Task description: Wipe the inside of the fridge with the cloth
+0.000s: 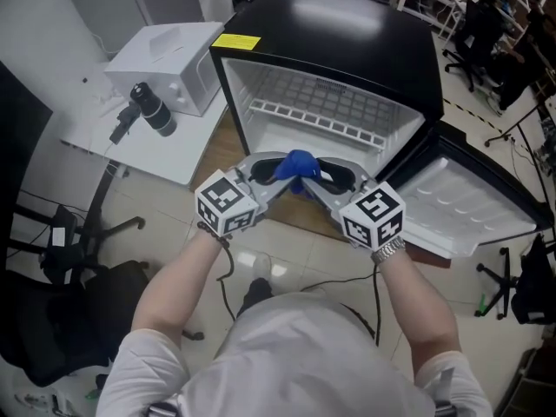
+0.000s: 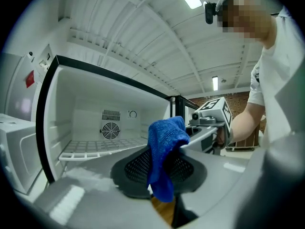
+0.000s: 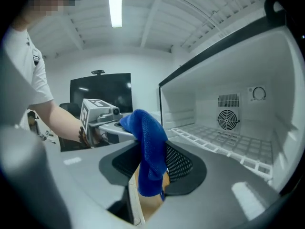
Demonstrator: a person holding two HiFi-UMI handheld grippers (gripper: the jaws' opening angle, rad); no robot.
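Note:
A blue cloth point(image 1: 297, 165) hangs bunched in front of the open black fridge point(image 1: 347, 33). My left gripper point(image 1: 283, 179) comes in from the left and is shut on the cloth point(image 2: 164, 147), which drapes down between its dark pads. From the right, my right gripper point(image 1: 313, 179) meets it at the same spot. In the right gripper view the cloth point(image 3: 150, 147) hangs between that gripper's jaws, which stand wide and open point(image 3: 152, 168). The fridge's white inside holds a wire shelf point(image 1: 321, 115) and a round fan vent point(image 2: 110, 130) on the back wall.
The fridge door point(image 1: 469, 207) swings open to the right, low over the floor. At the left, a white table point(image 1: 130, 146) carries a white box point(image 1: 169, 63) and a black camera point(image 1: 148, 107) on a stand. A black chair point(image 1: 78, 320) sits lower left. Cables cross the floor.

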